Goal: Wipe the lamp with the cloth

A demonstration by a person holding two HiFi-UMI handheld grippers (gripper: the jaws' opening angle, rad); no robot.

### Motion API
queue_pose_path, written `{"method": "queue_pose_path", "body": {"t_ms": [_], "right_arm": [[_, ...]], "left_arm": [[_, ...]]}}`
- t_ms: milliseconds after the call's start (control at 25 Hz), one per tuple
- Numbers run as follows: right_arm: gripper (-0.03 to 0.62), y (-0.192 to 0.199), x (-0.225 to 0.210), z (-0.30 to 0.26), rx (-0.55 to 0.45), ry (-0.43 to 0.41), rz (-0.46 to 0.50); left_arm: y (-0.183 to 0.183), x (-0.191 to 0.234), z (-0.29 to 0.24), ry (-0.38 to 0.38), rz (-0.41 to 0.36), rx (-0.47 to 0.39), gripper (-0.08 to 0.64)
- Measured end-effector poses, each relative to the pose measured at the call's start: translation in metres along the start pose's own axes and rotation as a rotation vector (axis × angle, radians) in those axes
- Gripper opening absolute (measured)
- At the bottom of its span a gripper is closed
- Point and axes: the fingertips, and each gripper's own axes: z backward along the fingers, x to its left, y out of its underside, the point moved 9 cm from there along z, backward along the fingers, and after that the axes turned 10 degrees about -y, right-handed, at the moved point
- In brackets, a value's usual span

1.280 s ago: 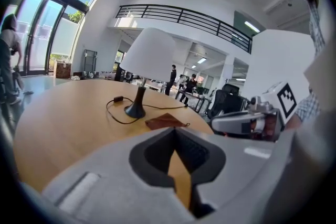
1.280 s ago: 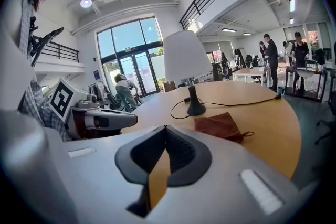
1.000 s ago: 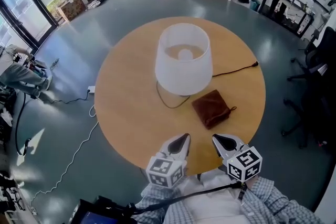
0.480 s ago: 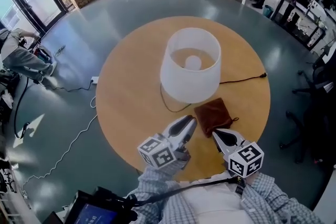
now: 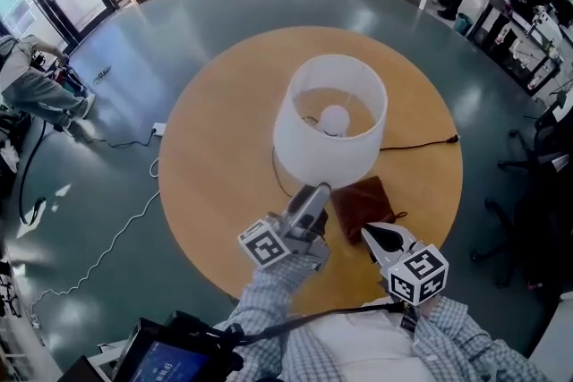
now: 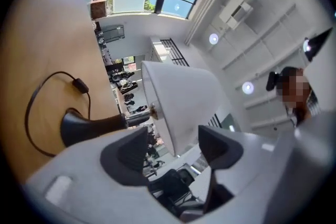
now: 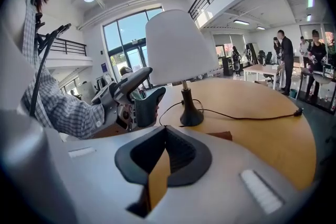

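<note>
White-shaded table lamp [image 5: 329, 125]: left gripper [image 5: 313, 193] has swung up beside it, jaws just opened and empty, probably to steady it. Right gripper [image 5: 374, 236], jaws closed and empty, sits near the lamp's base by the ungrabbed brown folded cloth [image 5: 363, 199].

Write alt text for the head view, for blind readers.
A white-shaded lamp stands on a round wooden table beside a folded brown cloth. The left gripper, jaws just opened and empty, points at the lamp; the right gripper is shut.
</note>
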Motion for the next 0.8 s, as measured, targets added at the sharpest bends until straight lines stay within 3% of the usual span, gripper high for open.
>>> {"method": "queue_pose_path", "body": {"t_ms": [160, 320, 640, 800], "right_arm": [[0.003, -0.001, -0.004, -0.004, 0.022, -0.019, 0.016], [0.003, 0.006, -0.013, -0.011, 0.080, -0.005, 0.058], [0.004, 0.026, -0.033, -0.032, 0.282, 0.059, 0.239], [0.112, 0.031, -0.027, -0.050, 0.379, -0.001, 0.301]], "left_arm": [[-0.005, -0.001, -0.007, 0.062, 0.037, -0.039, 0.290], [-0.007, -0.009, -0.008, 0.161, 0.011, -0.055, 0.155], [-0.001, -0.012, -0.004, 0.164, 0.012, -0.009, 0.141], [0.000, -0.016, -0.001, 0.164, -0.001, 0.010, 0.138]]}}
